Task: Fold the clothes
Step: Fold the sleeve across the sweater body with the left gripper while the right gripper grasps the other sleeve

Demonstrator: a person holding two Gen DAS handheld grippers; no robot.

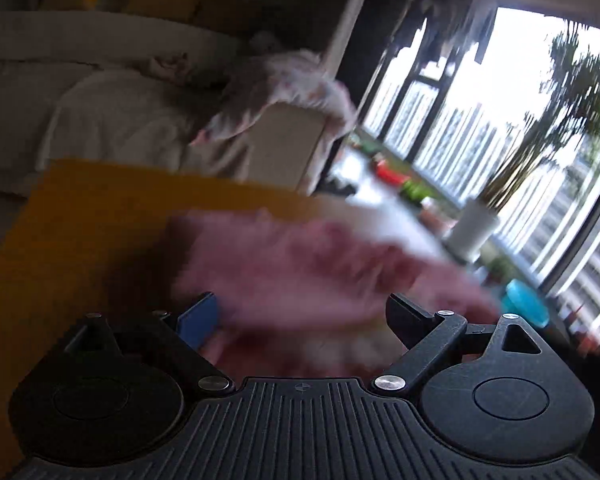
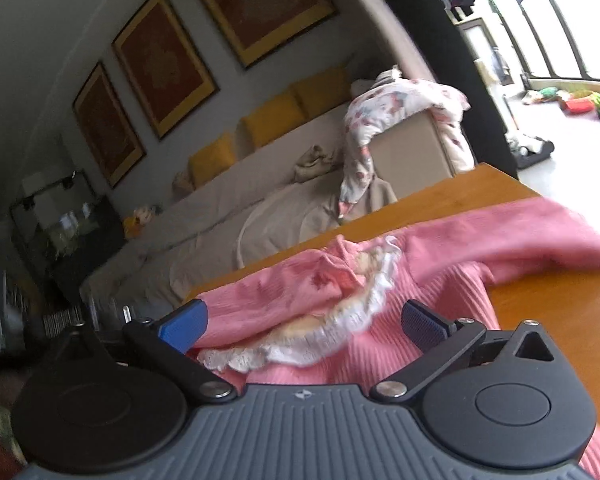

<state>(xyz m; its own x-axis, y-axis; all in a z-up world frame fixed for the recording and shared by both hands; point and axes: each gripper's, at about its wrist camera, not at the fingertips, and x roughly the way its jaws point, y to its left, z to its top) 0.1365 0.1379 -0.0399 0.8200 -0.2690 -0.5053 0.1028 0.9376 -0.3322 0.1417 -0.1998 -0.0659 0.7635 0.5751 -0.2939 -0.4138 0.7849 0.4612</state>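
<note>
A: Where is the garment lying?

B: The pink top (image 2: 428, 280) is spread across the near part of the orange wooden table (image 2: 560, 312), ribbed fabric nearest the camera, with a white lace collar (image 2: 332, 332) bunched at its middle. One sleeve runs off to the far right.

A: And the right gripper?

B: The right gripper (image 2: 304, 326) hangs just over the collar with its fingers spread wide, a blue pad at the left and a dark one at the right. The cloth lies between and beneath them, but neither pad presses on it.

A: What about the left one?

B: The left gripper (image 1: 304, 316) also has its fingers spread wide. The left wrist view is heavily blurred, so the pink top (image 1: 320, 264) shows only as a smear just beyond the fingertips, on the table (image 1: 100, 220). I cannot tell whether a pad touches the fabric, but nothing is pinched.

A: Anything behind the table?

B: A beige sofa (image 2: 260, 200) with yellow cushions (image 2: 276, 118), and a floral garment (image 2: 380, 120) draped over its right armrest. Three framed pictures (image 2: 160, 60) hang on the wall above. To the far right a potted plant (image 1: 476, 228) stands by bright windows (image 1: 500, 100).
</note>
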